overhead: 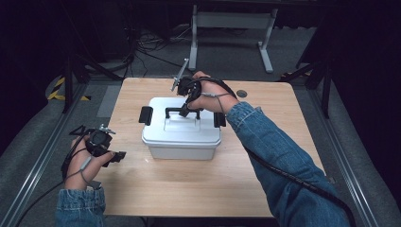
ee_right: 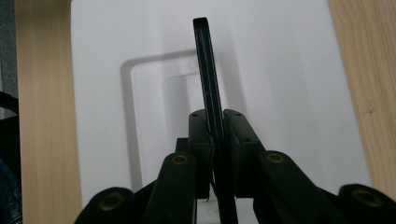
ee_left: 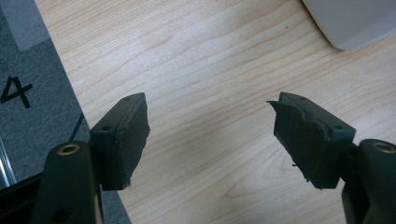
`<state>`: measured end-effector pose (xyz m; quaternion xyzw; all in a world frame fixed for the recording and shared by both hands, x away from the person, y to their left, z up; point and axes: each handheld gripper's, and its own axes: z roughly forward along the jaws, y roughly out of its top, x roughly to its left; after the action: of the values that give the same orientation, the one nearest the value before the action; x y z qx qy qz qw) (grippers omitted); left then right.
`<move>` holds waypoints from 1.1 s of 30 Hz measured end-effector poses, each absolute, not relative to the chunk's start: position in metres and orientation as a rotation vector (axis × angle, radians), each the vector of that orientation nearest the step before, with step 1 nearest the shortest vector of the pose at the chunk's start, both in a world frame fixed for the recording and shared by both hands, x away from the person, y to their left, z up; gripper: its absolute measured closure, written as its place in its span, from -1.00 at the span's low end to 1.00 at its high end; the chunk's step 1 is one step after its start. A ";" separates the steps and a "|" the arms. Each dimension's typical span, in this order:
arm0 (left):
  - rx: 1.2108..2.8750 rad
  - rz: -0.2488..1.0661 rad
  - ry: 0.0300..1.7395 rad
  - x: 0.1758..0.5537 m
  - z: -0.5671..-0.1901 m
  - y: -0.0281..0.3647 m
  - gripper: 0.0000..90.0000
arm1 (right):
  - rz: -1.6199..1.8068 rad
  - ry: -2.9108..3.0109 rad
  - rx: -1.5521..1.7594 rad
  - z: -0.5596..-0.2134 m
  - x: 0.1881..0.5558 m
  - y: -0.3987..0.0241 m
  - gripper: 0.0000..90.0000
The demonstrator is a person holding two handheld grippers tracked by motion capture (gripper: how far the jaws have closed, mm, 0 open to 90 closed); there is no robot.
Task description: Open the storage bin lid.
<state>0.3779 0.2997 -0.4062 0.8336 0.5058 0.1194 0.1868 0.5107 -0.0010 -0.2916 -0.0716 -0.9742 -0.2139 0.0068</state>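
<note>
your right gripper [ee_right: 215,154] pinches the black handle [ee_right: 208,74] of the white box [overhead: 182,135] mid-table | your left gripper [ee_left: 210,135] spread, idle over bare table [ee_left: 201,60] left of box | step: handle gripped | next: likely a straight lift, grip firm

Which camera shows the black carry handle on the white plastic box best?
The right gripper view: the black carry handle stands raised, pinched between the right gripper. The high view shows the handle small, partly behind that gripper. The left gripper view catches just a corner of the white plastic box.
</note>
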 end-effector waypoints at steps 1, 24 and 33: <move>2.349 0.332 1.422 0.378 -0.406 0.299 -0.39 | -0.668 -3.046 -0.227 -0.291 0.510 -0.001 0.82; 2.355 0.320 1.420 0.380 -0.408 0.296 -0.39 | -0.753 -3.041 -0.209 -0.262 0.508 -0.011 0.87; 2.364 0.317 1.415 0.382 -0.409 0.295 -0.39 | -0.800 -3.050 -0.223 -0.242 0.505 -0.029 0.87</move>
<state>0.3824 0.2947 -0.4092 0.8380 0.5016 0.1124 0.1831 0.5053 -0.0286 -0.2418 -0.0705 -0.9648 -0.2532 -0.0096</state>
